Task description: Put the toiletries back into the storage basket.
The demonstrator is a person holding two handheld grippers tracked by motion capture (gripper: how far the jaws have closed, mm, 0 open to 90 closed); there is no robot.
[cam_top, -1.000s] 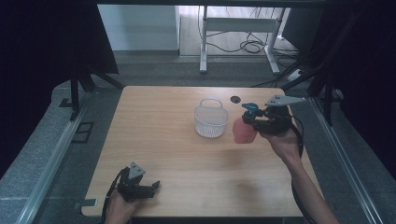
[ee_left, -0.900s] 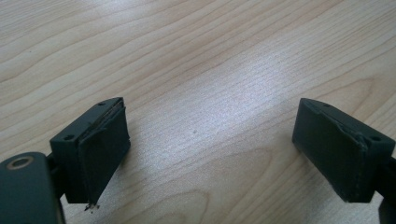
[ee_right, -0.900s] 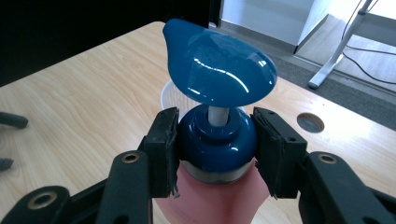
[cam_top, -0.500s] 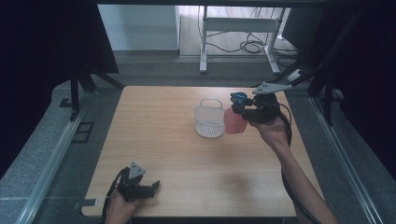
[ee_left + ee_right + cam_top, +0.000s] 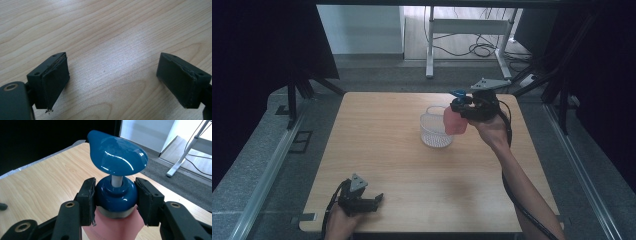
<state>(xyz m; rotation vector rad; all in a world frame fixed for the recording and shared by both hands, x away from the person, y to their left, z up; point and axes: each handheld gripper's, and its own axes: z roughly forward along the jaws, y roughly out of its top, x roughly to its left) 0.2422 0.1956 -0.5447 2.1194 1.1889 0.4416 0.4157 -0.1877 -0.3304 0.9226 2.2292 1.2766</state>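
Note:
A pink pump bottle [image 5: 454, 121] with a blue pump head [image 5: 117, 161] hangs in the air just right of a clear ribbed cup [image 5: 435, 127] on the wooden table [image 5: 382, 150]. My right gripper [image 5: 462, 107] is shut on the bottle's blue collar [image 5: 116, 195], with both pads pressed against it. At the table's front left, my left gripper [image 5: 374, 200] rests low over the wood. Its jaws stand open, and between its fingertips [image 5: 53, 80] there is only bare wood.
A small dark object [image 5: 3, 206] lies on the table at the left edge of the right gripper view. Beyond the table's far edge are a white desk frame [image 5: 472, 35] and cables on the floor. Dark curtains hang on both sides.
My right gripper has carried the pink bottle leftward and slightly up, from beside the cup's right to close against its rim. The left gripper has stayed put.

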